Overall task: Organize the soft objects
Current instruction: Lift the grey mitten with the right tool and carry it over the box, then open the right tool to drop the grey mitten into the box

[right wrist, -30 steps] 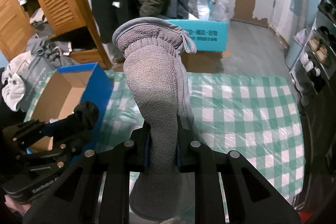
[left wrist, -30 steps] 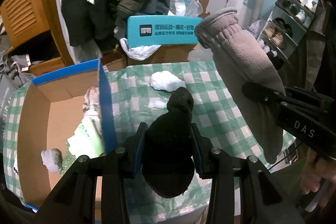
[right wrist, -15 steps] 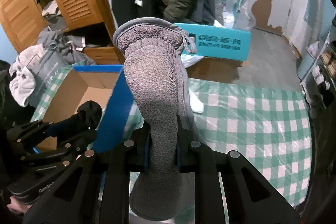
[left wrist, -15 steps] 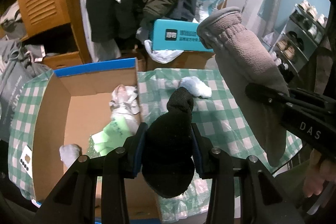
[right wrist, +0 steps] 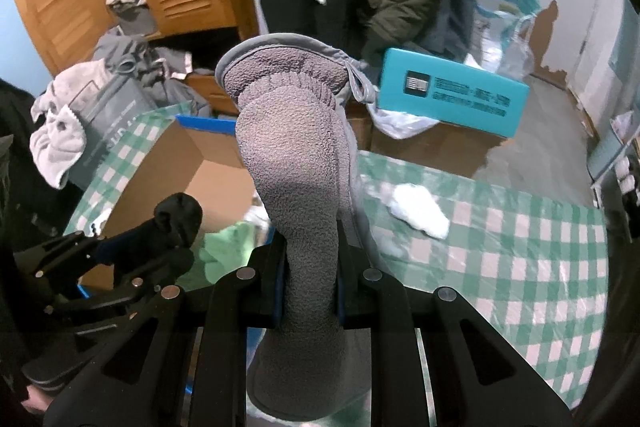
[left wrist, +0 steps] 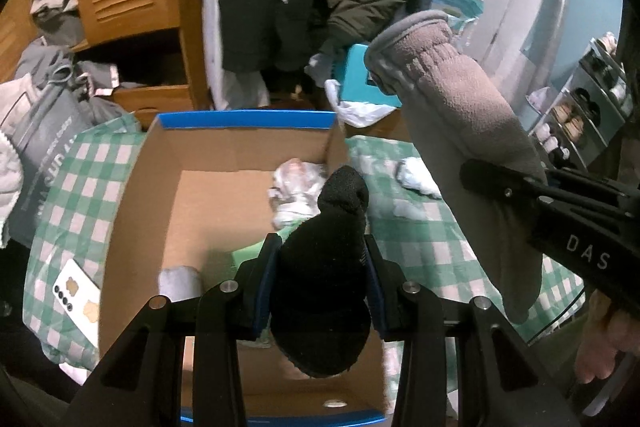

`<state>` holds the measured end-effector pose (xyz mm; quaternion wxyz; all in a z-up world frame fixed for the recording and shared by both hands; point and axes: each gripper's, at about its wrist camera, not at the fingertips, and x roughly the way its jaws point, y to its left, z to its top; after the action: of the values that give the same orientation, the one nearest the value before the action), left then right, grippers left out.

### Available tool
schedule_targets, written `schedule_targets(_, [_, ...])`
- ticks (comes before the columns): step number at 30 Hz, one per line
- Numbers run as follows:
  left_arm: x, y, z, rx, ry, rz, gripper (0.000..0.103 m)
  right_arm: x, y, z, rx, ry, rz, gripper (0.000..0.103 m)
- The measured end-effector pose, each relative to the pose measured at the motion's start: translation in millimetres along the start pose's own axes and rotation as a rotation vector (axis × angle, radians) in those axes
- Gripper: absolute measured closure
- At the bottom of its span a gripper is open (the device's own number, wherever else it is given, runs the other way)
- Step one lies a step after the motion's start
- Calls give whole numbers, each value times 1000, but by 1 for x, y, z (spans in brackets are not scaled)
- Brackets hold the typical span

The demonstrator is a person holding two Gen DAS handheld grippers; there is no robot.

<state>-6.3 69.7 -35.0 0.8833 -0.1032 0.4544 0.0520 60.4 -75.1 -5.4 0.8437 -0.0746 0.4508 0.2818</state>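
I'm holding a black sock (left wrist: pixel 324 267) in my left gripper (left wrist: pixel 320 291), jaws partly closed and pressing on its sides, toe end sticking up past the fingertips. My right gripper (right wrist: pixel 310 287) is clamping narrow on a grey fleece mitten (right wrist: pixel 296 163), cuff end up, the rest drooping below the jaws; in the left view that mitten (left wrist: pixel 472 131) is hanging just right of my left tool. Directly under and ahead of the left gripper is sitting an open cardboard box (left wrist: pixel 160 187) with a blue rim, on a green-and-white checked cloth (left wrist: pixel 432 239). Inside the box, just ahead of the left fingers, I'm seeing a pale crumpled bundle (left wrist: pixel 296 187), something light green (left wrist: pixel 248 255) and a small grey item (left wrist: pixel 178 279). A white wad (right wrist: pixel 418 213) is lying on the cloth ahead and right of the right tool. Readable text: "DAS" on the right gripper's body (left wrist: pixel 588 255) in the left view. A teal box (right wrist: pixel 452 93) beyond the cloth is carrying a dark logo square and lines of print, too small to read. A white card (left wrist: pixel 76 291) with dots is lying left of the cardboard box. Grey bag (left wrist: pixel 44 143) at far left has big lettering, unreadable.
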Motion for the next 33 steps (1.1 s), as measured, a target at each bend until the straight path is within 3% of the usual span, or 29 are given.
schedule_targets(13, [1, 50, -3, -86, 8, 47, 63, 26, 63, 20, -77, 25, 72, 87])
schedule_targets(27, [8, 77, -9, -130, 39, 87, 63, 57, 92, 25, -79, 86, 131, 87])
schedule_targets(33, [16, 78, -11, -144, 73, 109, 63, 62, 95, 23, -88, 100, 151, 74])
